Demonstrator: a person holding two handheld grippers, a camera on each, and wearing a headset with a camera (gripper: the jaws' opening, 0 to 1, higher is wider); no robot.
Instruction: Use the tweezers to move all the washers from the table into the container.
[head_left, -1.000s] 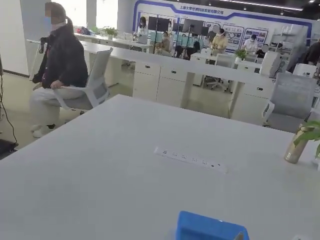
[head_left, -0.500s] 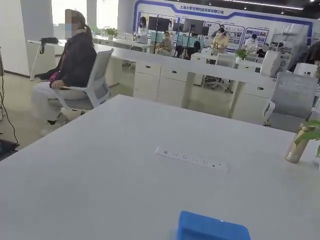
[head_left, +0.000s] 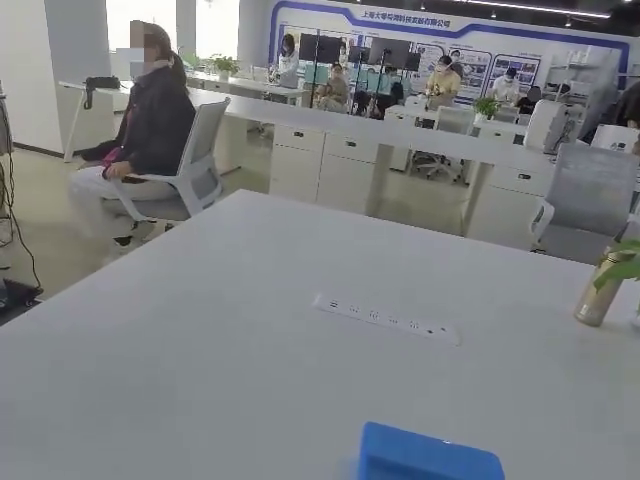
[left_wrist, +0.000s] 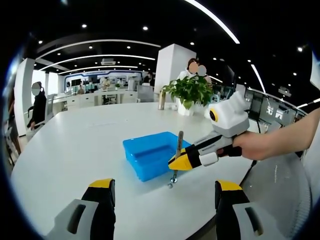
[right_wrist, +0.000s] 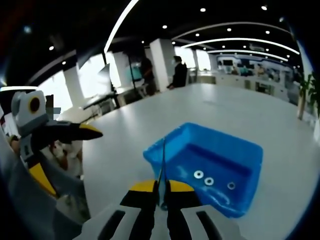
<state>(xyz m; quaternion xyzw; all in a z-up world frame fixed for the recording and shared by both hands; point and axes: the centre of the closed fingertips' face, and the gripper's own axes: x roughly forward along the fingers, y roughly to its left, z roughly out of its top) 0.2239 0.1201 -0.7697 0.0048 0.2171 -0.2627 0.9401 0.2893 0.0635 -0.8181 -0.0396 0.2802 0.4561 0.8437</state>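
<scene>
White table (head_left: 200, 340), blue container (head_left: 430, 460), office desks (head_left: 400, 137) behind

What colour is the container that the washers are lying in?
Blue; the container shows best in the right gripper view.

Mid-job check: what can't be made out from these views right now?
Head view: the blue container is cut off by the bottom edge, its inside hidden.
Left gripper view: the tweezers tip meets a small metal bit on the table; too small to tell whether it is a washer, or gripped.
Right gripper view: the right gripper covers the table below the tweezers tip.
</scene>
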